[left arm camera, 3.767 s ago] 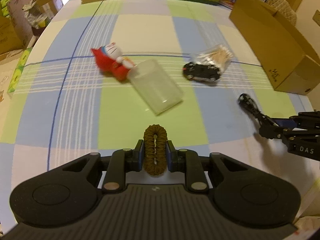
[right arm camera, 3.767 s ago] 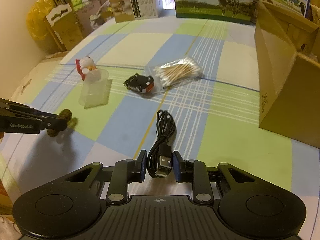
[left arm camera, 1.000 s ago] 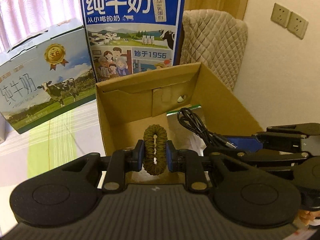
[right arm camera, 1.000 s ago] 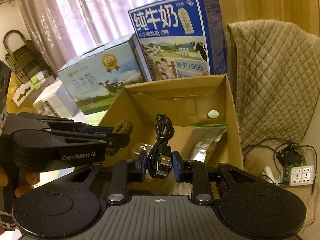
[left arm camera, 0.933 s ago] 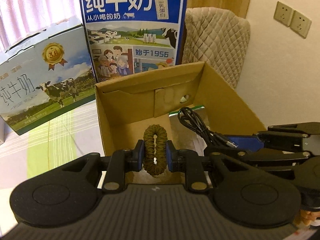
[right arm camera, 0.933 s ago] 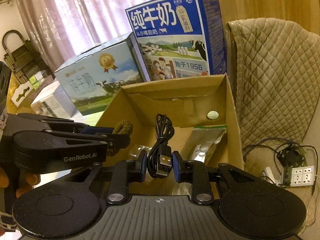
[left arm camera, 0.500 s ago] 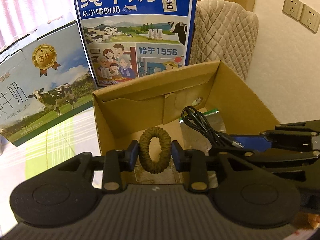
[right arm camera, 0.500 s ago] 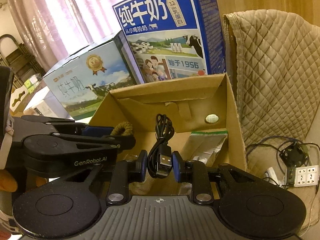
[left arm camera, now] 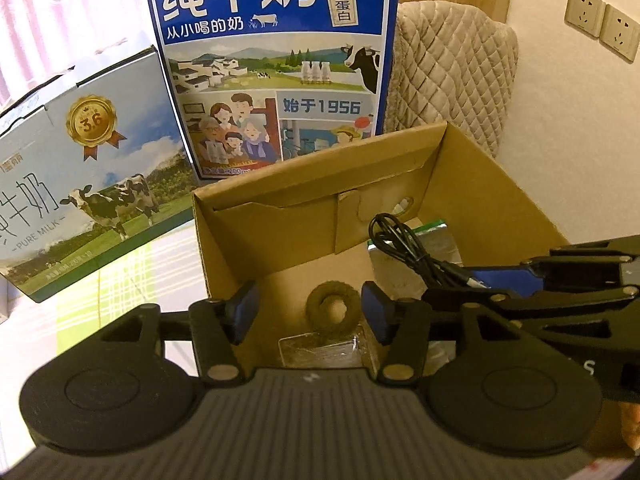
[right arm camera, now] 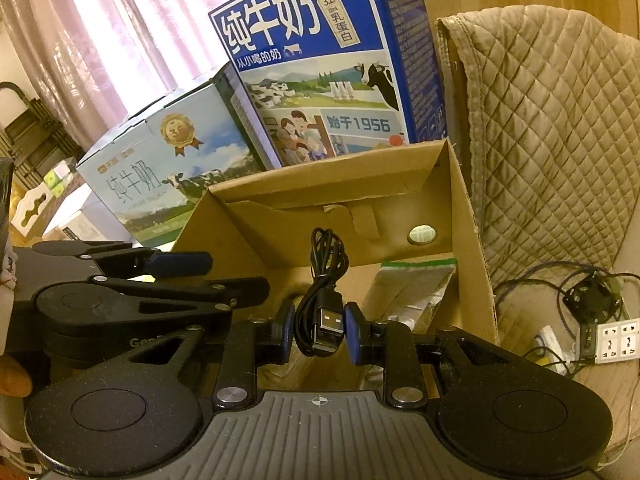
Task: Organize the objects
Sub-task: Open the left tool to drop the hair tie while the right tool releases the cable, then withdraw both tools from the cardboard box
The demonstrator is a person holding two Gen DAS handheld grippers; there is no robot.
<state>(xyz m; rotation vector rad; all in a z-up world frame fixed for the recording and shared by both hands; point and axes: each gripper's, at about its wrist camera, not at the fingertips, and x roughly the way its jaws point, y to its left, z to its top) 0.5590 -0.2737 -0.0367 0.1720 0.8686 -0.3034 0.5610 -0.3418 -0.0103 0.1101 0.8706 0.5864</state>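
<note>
An open cardboard box (left arm camera: 500, 184) (right arm camera: 280, 224) lies right below both grippers. A brown braided hair tie (left arm camera: 316, 314) lies loose on the box floor, partly on a clear plastic pack (left arm camera: 320, 350). My left gripper (left arm camera: 308, 312) (right arm camera: 234, 274) hangs open above it, its blue pads wide apart and holding nothing. My right gripper (right arm camera: 320, 332) (left arm camera: 468, 280) is shut on a coiled black USB cable (right arm camera: 326, 320) (left arm camera: 404, 248), held over the box's right half with the plug toward the camera.
A silver foil pouch (right arm camera: 412, 288) with a green top lies in the box's right side. A tall blue milk carton (left arm camera: 272, 60) and a pale milk case (left arm camera: 80, 184) stand behind the box. A quilted chair cover (right arm camera: 552, 140) and a power strip (right arm camera: 612, 342) are to the right.
My left gripper has opened and the hair tie has dropped from its pads to the box floor. Both grippers came lower over the box. The right gripper keeps the cable.
</note>
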